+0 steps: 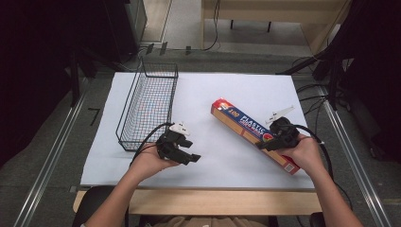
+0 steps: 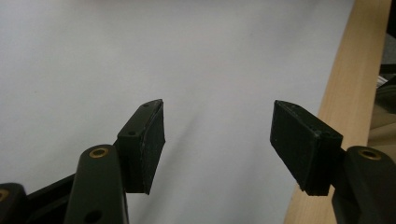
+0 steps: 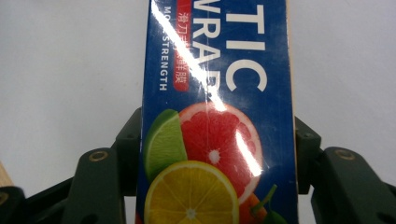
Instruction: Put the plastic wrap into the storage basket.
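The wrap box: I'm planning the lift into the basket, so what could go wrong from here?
1. The right gripper clamps the box near one end, so its long free end may sag or swing.
2. The glossy box could slip between the jaws.
3. The basket is narrow; a skewed box may catch its rim.

Plastic wrap box (image 3: 217,112) cut off lengthwise

A lab-like recording bay: a white-covered table (image 1: 213,90) flanked by aluminium rails (image 1: 47,161), black equipment stands (image 1: 335,71) beside it, cables (image 1: 215,28) on the floor beyond.
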`<state>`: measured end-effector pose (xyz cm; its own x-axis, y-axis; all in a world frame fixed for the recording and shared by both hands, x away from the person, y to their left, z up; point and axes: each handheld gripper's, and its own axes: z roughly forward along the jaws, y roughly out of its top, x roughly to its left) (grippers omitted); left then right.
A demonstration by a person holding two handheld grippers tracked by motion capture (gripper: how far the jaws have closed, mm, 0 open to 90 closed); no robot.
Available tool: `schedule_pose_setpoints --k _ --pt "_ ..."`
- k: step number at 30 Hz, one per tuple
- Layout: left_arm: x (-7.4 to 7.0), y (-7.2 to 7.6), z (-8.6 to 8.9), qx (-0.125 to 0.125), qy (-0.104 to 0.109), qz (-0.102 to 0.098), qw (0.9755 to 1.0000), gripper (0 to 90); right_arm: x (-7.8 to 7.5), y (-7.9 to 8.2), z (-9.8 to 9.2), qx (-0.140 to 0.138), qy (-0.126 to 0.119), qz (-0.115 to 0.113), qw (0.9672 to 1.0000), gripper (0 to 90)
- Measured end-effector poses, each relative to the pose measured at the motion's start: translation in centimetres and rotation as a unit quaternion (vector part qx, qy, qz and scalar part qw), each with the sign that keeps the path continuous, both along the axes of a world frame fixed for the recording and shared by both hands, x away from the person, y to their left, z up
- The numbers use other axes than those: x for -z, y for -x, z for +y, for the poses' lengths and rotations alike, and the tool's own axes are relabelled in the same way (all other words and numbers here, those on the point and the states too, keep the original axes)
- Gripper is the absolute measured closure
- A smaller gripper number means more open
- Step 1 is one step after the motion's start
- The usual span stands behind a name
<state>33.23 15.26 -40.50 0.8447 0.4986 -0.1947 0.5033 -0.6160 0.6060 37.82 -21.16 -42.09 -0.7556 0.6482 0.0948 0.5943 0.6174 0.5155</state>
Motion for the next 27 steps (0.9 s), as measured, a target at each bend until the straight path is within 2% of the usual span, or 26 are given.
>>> schedule_pose_setpoints --k 3,7,12,14,15,22,25,27 --pt "-0.4 0.2 -0.1 0.011 0.016 0.006 0.9998 36.1 0.0 0.2 0.3 -0.025 0.003 -0.003 0.9997 41.7" --pt "-0.5 0.3 -0.3 0.017 0.004 -0.003 0.9998 35.8 0.1 0.4 0.7 -0.040 -0.006 0.013 0.9991 41.7" --pt "-0.6 0.4 -0.3 0.020 -0.003 -0.009 0.9998 35.6 -0.1 0.9 1.2 -0.085 -0.005 0.007 0.9964 41.7" --pt "-0.7 0.4 -0.2 0.020 -0.002 -0.010 0.9998 35.5 -0.1 1.0 1.3 -0.092 -0.006 0.007 0.9957 41.7" --pt "-0.8 0.3 -0.1 0.020 -0.003 -0.014 0.9997 35.5 -0.1 1.2 1.4 -0.105 -0.007 0.009 0.9944 41.7" --pt "-1.5 0.2 0.2 0.017 0.000 -0.023 0.9996 35.3 -0.4 1.7 2.0 -0.137 -0.009 0.010 0.9904 41.8" --pt "-1.8 0.4 0.1 0.026 -0.002 -0.026 0.9993 35.2 -0.6 2.0 2.2 -0.157 -0.008 0.009 0.9876 41.8" --pt "-2.0 0.4 0.0 0.034 -0.004 -0.034 0.9988 34.7 -0.6 2.1 2.4 -0.166 -0.005 0.010 0.9861 41.7"
